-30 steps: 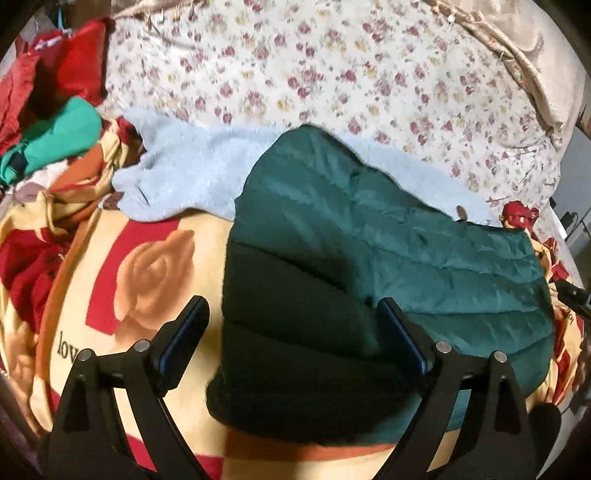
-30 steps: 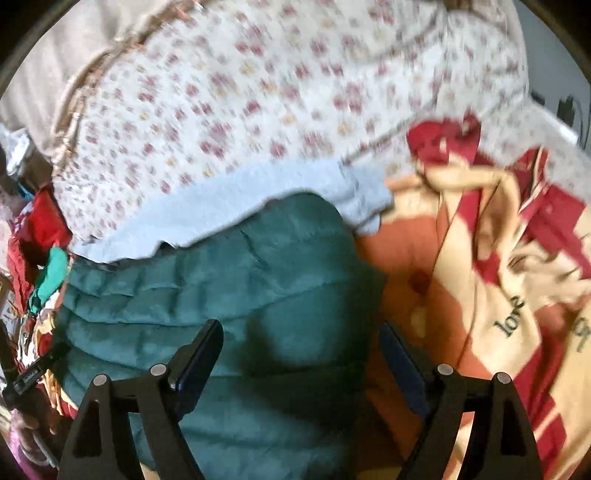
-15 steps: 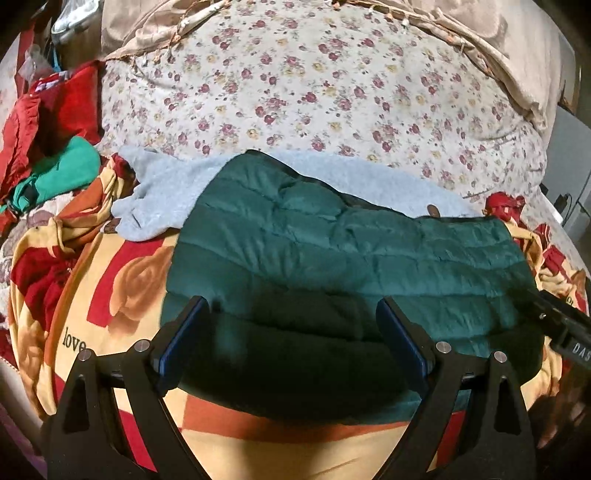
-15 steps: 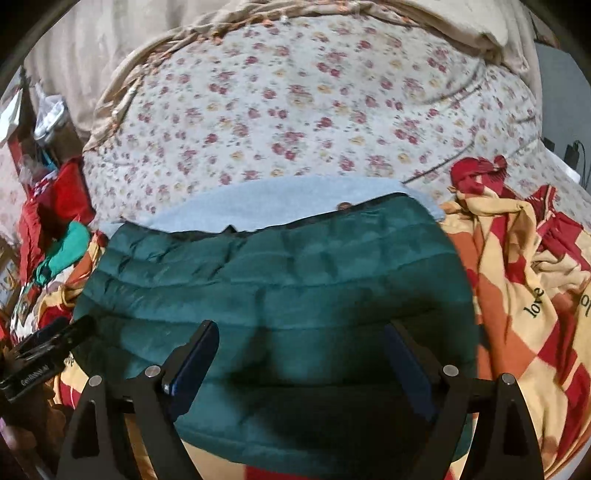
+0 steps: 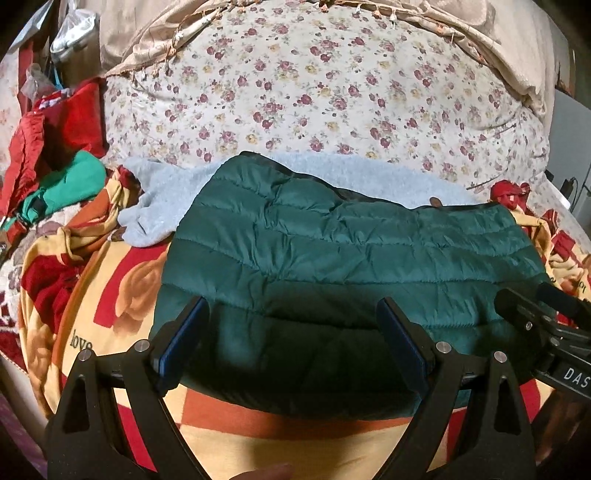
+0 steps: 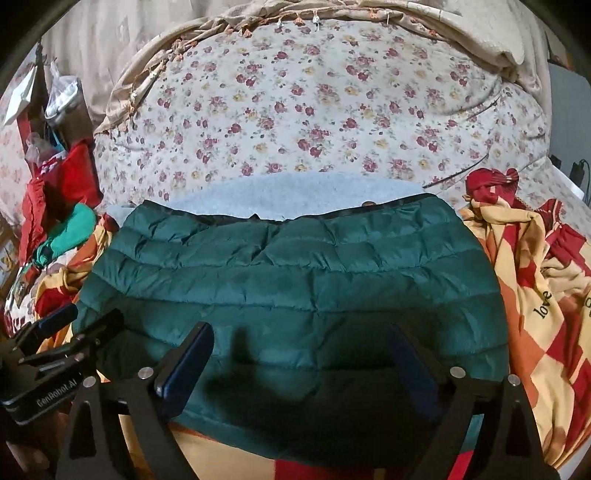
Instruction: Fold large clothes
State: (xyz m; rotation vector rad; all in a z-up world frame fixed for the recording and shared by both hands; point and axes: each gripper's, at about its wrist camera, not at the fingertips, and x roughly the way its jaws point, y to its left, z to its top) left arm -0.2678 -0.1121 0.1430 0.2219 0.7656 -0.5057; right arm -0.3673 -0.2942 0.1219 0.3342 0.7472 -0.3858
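Observation:
A dark green quilted puffer jacket lies folded flat on the bed, on top of a light blue fleece garment. It also shows in the right wrist view, with the blue fleece behind it. My left gripper is open and empty above the jacket's near edge. My right gripper is open and empty above the near edge too. Each gripper shows at the side of the other's view: the right one, the left one.
A red, orange and cream blanket covers the near bed, bunched at the right. A floral sheet lies behind. Red and green clothes pile at the left. A beige cloth runs along the back.
Both grippers have pulled back and up from the jacket and stay open. The jacket now shows whole and flat in both views.

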